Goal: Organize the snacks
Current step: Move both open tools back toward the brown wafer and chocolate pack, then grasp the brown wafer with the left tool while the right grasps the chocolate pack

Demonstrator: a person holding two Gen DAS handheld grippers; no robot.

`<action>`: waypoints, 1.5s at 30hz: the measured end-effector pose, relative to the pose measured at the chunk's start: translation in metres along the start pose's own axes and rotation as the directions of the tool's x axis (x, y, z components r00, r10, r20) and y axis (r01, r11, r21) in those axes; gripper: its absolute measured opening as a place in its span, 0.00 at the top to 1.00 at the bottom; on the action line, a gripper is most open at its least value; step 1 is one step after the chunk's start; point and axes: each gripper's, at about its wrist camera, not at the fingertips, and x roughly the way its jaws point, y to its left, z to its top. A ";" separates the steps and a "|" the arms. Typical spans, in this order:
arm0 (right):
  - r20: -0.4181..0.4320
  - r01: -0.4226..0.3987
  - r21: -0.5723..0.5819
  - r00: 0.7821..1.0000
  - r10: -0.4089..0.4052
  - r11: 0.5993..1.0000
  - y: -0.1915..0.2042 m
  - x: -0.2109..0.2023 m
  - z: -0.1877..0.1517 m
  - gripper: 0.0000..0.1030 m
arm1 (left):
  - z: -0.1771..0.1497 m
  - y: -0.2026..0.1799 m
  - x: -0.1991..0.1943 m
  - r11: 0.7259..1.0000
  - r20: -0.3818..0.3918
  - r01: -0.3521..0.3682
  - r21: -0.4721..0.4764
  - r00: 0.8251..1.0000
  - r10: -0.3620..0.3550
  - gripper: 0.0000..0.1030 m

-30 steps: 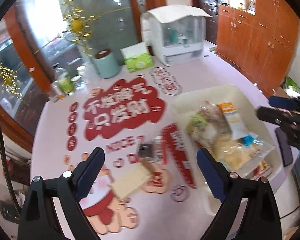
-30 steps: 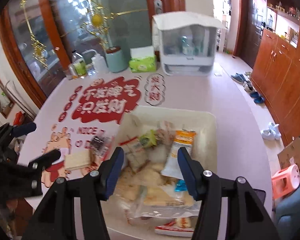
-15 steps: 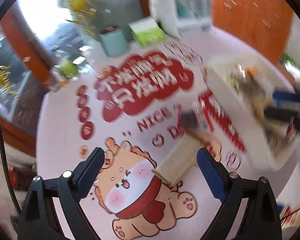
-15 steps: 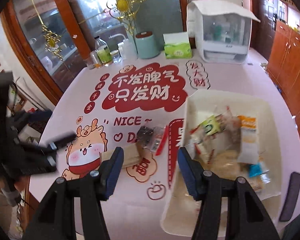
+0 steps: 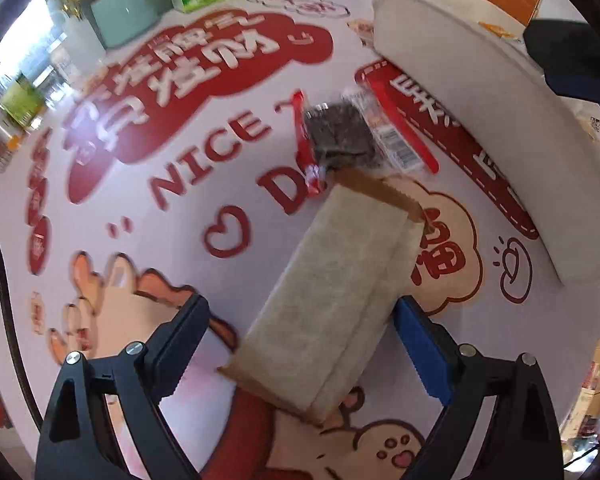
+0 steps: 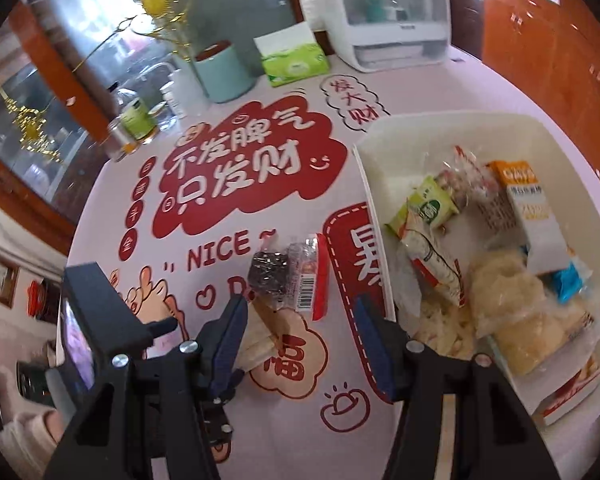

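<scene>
A long beige snack pack lies flat on the printed table mat, its near half between the fingers of my left gripper, which is open around it without touching. Beyond it lies a dark snack in a clear wrapper with red edges. Both show in the right wrist view, the beige pack partly hidden behind the left finger and the dark snack ahead. My right gripper is open and empty above the mat. The white bin at right holds several snack packs.
At the far edge stand a teal canister, a green tissue box, a white appliance and small bottles. The bin's side wall lies close on the right. The other gripper's body sits at lower left.
My left gripper has dropped low and moved forward until its open fingers sit on either side of the beige pack. My right gripper has shifted left off the bin to over the mat.
</scene>
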 end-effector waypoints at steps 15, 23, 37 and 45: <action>-0.028 0.036 -0.021 0.999 -0.037 0.999 0.034 0.034 0.011 0.45 | -0.020 0.025 -0.019 0.999 0.089 0.002 -0.048 0.996 0.002 0.46; -0.083 0.040 0.016 0.996 -0.038 0.999 0.049 0.085 0.021 0.45 | -0.044 0.068 -0.034 0.980 0.087 0.017 -0.200 0.996 0.000 0.46; -0.062 0.208 0.099 0.977 -0.202 0.973 0.050 0.147 0.037 0.23 | -0.057 0.093 -0.070 0.956 0.142 -0.001 -0.294 0.989 0.045 0.46; -0.021 0.286 -0.003 0.958 -0.286 0.958 0.068 0.151 0.024 0.31 | -0.060 0.098 -0.077 0.946 0.143 -0.023 -0.322 0.987 0.073 0.46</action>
